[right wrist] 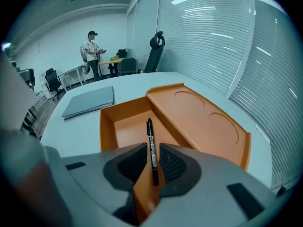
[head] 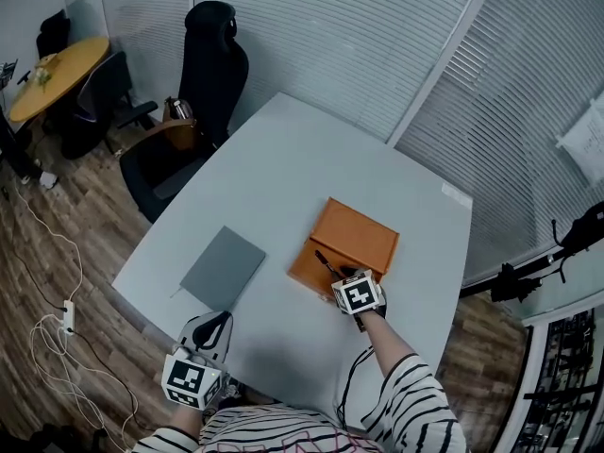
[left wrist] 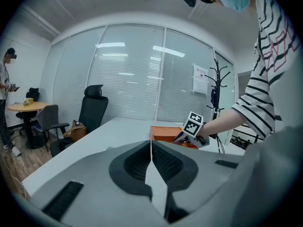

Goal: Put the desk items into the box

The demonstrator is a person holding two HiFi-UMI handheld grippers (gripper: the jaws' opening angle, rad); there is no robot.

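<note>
Working over the table (head: 283,149): box (head: 311,274) open mid-table, grey pad (head: 224,265) left of it. Right gripper (right wrist: 152,162) pinches the pen (right wrist: 151,141) by its near half, tip over the box; we judge it light, stiff, slick. Left gripper (left wrist: 151,167) closed, empty, near edge. Right gripper view shows the box bare inside; head view doesn't.

table: pale grey top (head: 283,159) with rounded corners
grey folder: closed (head: 224,267), lying flat near the table's front left edge
orange box: open (head: 304,274), sitting right of the folder and apart from it
orange lid: flat on the table (head: 359,234), touching the box's far side
white tag: small (head: 456,194), near the far right edge
</note>
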